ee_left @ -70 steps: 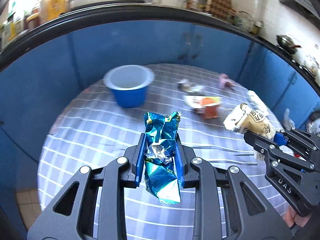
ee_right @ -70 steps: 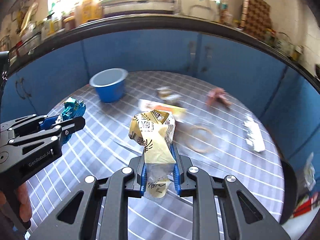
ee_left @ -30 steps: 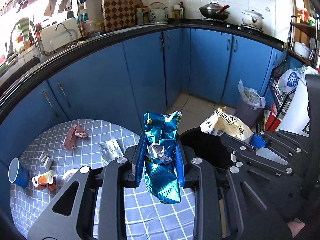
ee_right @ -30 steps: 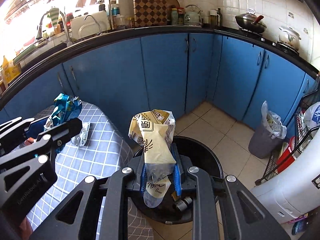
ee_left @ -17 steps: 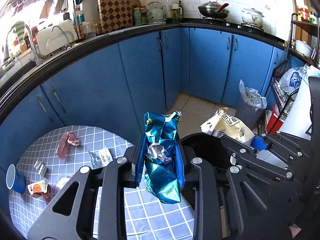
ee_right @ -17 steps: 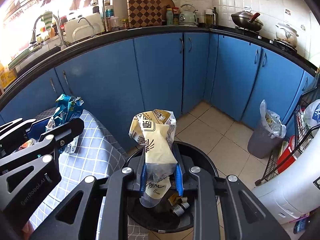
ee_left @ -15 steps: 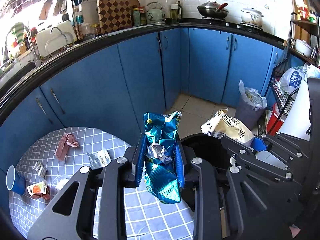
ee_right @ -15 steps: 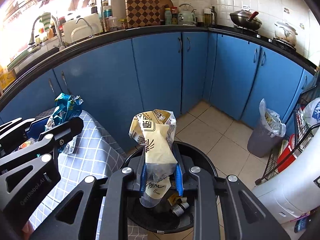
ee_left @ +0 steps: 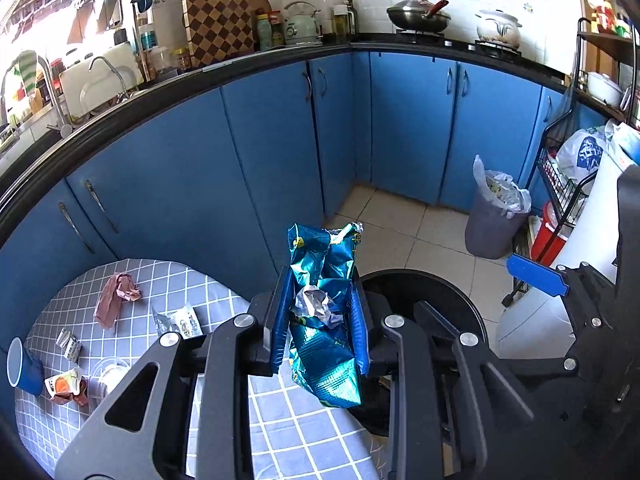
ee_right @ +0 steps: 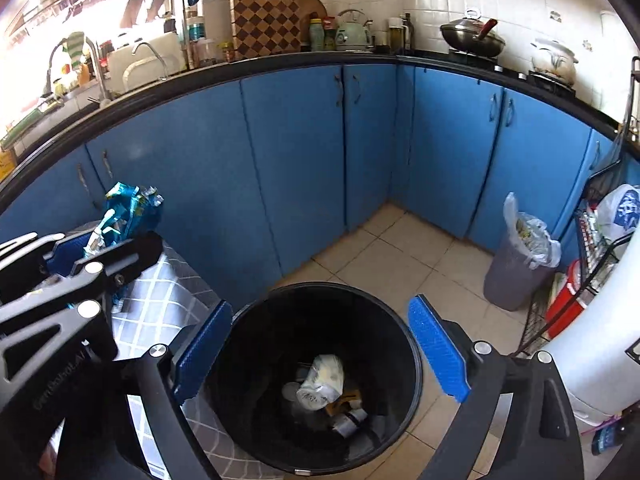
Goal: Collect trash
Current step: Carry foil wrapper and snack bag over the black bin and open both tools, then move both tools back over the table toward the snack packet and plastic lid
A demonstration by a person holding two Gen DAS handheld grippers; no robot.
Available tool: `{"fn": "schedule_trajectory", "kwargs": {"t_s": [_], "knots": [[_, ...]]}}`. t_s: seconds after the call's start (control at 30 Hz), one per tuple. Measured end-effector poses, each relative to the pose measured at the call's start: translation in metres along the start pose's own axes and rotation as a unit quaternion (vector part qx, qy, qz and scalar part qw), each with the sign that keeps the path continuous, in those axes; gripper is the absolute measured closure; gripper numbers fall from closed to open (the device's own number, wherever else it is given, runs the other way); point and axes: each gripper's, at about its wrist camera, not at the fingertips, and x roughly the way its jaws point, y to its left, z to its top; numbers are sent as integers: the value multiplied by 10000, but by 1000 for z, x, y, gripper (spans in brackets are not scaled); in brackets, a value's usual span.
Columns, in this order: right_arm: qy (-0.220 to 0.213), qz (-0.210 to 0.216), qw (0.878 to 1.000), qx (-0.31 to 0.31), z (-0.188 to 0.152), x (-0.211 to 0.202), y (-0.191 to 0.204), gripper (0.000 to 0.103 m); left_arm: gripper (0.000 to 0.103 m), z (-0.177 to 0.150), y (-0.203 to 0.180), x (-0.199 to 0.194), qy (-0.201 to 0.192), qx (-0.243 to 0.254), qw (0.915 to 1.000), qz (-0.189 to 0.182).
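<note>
Your right tongs (ee_right: 320,354) now stand wide open, the two blue pads spread to either side of the black bin (ee_right: 412,384) directly below them. Half a second ago they gripped the cream snack bag; that bag (ee_right: 323,378) now lies at the bottom of the bin among the other rubbish, so the right-hand release is complete and that piece counts as collected. Your left tongs (ee_left: 320,312) have not changed: they stay closed on the blue foil wrapper (ee_left: 324,308), which stands upright between the pads and hangs out below them. From the left wrist view, the bin rim (ee_left: 460,292) shows just beyond and to the right of the left tongs, while the checked table (ee_left: 168,280) lies below and to their left, so the wrapper appears to sit over the table edge rather than squarely over the bin opening. The next step is likely to carry the left tongs farther over the opening before you open them, since a light wrapper may catch the rim. More rubbish stays on the table well to the left of the left tongs: a pink scrap (ee_left: 116,296), a clear packet (ee_left: 178,322), an orange wrapper (ee_left: 64,386) and a blue cup (ee_left: 22,366). The task is therefore far from finished.
</note>
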Motion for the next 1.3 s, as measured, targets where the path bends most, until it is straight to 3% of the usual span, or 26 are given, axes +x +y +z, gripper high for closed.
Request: {"fn": "schedule_trajectory", "kwargs": {"t_s": [0.17, 0.6, 0.67, 0.7, 0.73, 0.8, 0.97, 1.3], "knots": [[34, -295, 9993, 212, -10, -2, -16, 16, 75, 2, -6, 2, -10, 39, 10000, -43], [23, -323, 9969, 720, -26, -12, -43, 16, 73, 14, -23, 3, -69, 20, 9998, -175], [28, -308, 9968, 731, -26, -12, -43, 16, 51, 14, -26, 6, 15, 23, 9998, -184], [34, -303, 9969, 725, -27, -12, -42, 16, 17, 14, -26, 4, -37, 22, 9999, -109], [40, -292, 9971, 708, -27, -11, -41, 16, 3, 13, -26, 0, -177, 1, 9998, -59], [44, -285, 9973, 676, -27, -11, -38, 16, 3, 10, -25, -10, -509, -10, 9987, -4], [25, -225, 9977, 638, -24, -10, -29, 16, 3, 8, -25, -10, -458, 168, 9986, 184], [-108, -67, 9989, 456, -15, -22, -1, 16, 3, -2, 0, -20, -377, -4, 9989, 282]]}}
